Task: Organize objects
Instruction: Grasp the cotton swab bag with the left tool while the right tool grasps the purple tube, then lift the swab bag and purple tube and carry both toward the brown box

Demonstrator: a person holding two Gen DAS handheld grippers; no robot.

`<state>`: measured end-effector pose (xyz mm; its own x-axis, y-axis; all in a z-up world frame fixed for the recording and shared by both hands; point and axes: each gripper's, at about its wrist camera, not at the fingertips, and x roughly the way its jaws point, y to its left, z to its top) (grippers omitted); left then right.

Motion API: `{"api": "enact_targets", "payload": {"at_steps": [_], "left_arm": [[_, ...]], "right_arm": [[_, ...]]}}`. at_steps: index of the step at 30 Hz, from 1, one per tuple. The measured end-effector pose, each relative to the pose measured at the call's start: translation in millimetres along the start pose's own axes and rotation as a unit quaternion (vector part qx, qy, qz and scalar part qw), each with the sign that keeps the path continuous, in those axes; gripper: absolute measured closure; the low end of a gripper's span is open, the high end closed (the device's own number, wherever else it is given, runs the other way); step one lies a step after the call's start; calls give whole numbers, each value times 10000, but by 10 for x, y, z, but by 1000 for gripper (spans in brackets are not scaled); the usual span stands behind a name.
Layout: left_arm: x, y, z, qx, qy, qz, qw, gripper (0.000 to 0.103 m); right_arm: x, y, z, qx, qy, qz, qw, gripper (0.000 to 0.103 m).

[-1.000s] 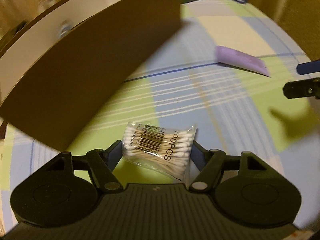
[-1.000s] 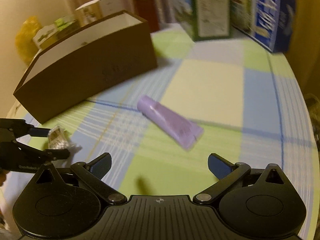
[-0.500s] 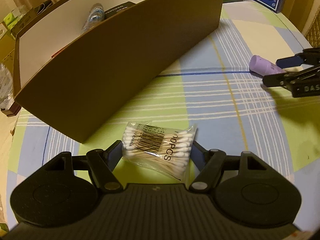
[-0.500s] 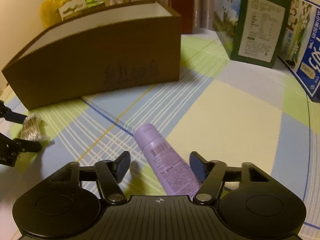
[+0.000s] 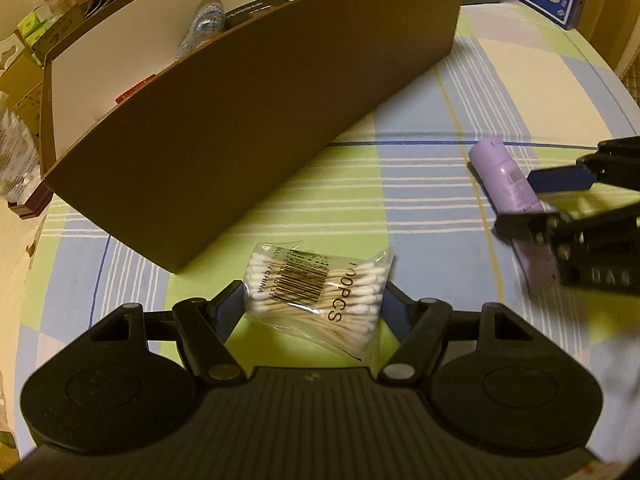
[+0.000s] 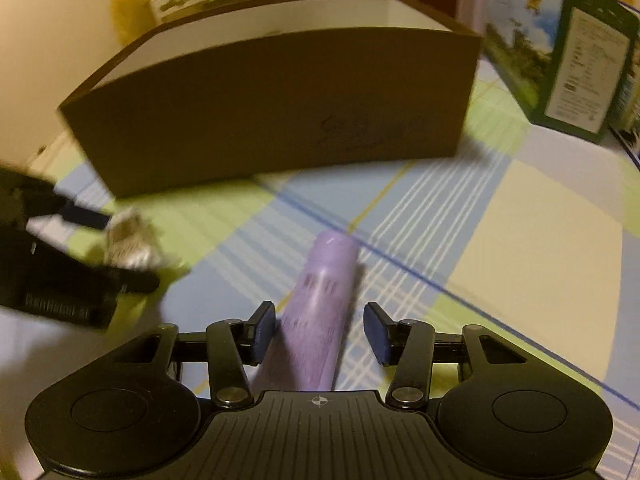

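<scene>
- The left claw (image 5: 314,304) grips a swab pack (image 5: 316,294) by its two ends, low over the checked tabletop (image 5: 420,208) and just in front of the brown box (image 5: 248,120).
- The right claw (image 6: 320,330) stands open around a purple tube (image 6: 320,320) lying on the tabletop; the left finger looks close to the tube, while a clear gap shows at the right one.
- The box, the likely home for both items, sits near the two claws with its tall front wall toward them; a bottle (image 5: 200,26) and a dark carton (image 5: 256,10) already rest inside.
- Risk: the pack is soft film held only at its ends, so it may buckle or slide out during a lift, or catch on the box's front wall if carried too low.
- Risk: the tube is round and smooth; an off-centre squeeze could roll or squirt it away, possibly toward the left claw working nearby.
- Hard to read: the right wrist view is motion-blurred, so the tube's label and its exact contact with the fingers (image 6: 264,328) are unclear.
- Hidden: the box floor lies behind the front wall, and the tube's near end is cut off by the claw body.
</scene>
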<state>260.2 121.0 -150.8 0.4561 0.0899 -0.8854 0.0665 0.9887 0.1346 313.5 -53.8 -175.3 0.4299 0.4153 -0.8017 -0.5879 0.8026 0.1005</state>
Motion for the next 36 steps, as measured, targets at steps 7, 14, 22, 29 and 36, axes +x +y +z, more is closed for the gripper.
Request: {"api": "enact_targets", "payload": {"at_steps": [7,14,22,29,36], "left_arm": [[29,-8,69,-69,8,66,10000,34],[-1,-37,75,-97,64,28,9999,34],[-103,-31,11,-147,22,-47,9999,34],[-303,-3,-31,-175,-146,-109,9997,34],[-618,20,-14,-168,-465,-226,9985,34]], "right_arm": [[78,82,48,60,-20,-243,9997,69],[-22,199,-57,-171,118,-169,9996,72],[-223,197,-238,234,268,138,9993,73],[-463,225,-315,460,-32,348,9983,73],[-766,259,-171,621,-546,459,9955,73]]}}
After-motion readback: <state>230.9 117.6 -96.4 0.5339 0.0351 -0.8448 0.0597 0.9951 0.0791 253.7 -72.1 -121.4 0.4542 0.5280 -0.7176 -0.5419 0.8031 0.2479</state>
